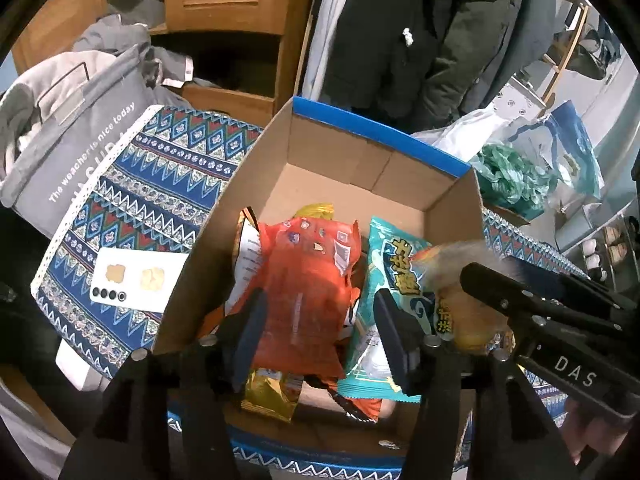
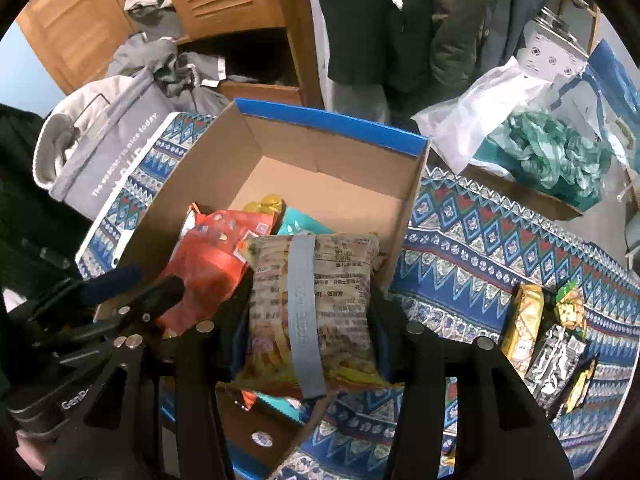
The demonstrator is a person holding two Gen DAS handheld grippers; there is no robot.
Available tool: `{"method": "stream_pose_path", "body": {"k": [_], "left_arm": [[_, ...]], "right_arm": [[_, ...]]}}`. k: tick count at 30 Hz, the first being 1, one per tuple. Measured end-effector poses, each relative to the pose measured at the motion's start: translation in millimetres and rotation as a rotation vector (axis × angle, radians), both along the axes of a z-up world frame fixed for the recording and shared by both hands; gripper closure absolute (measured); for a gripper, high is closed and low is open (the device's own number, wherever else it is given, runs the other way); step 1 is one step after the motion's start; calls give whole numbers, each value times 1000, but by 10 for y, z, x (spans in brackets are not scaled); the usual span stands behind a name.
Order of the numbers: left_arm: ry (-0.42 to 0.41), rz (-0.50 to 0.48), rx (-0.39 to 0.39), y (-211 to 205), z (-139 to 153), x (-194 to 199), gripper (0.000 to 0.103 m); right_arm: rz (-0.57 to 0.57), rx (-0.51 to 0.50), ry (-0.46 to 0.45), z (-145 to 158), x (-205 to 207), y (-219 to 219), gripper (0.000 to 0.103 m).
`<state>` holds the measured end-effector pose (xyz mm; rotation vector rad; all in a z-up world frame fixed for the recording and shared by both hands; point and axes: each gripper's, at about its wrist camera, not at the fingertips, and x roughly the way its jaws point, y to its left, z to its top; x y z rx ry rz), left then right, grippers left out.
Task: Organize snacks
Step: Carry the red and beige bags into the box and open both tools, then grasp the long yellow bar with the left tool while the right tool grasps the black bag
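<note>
Right now I'm looking down into the cardboard box (image 1: pixel 360 168) on the patterned cloth (image 2: pixel 500 240). An orange snack bag (image 1: pixel 304 288) lies crumpled in it, beside a teal packet (image 1: pixel 396 264) and over a gold one (image 1: pixel 272 396). My left gripper (image 1: pixel 320 328) stands apart around the orange bag; its pads don't seem to press it, so I read it as released. My right gripper (image 2: pixel 308 316) has a clear noodle-snack pack (image 2: pixel 316 304), printed with small text and a grey seam strip, squeezed between both fingers over the box's near corner. A few more packets (image 2: pixel 548 344) wait on the cloth to the right.
</note>
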<state>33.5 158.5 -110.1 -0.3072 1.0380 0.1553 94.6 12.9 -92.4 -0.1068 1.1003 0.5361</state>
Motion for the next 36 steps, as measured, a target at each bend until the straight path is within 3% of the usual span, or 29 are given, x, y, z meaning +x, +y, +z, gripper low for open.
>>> {"method": "stream_pose_path", "body": {"k": [4, 17, 36], "left_arm": [[-5, 0, -15, -13, 38, -11, 44], [-6, -13, -49, -148, 86, -6, 39], [-22, -163, -62, -1068, 289, 65, 34]], "right_arm": [[3, 27, -6, 56, -5, -40, 35], [-66, 21, -17, 130, -24, -396, 30], [-282, 20, -4, 47, -75, -1735, 29]]}}
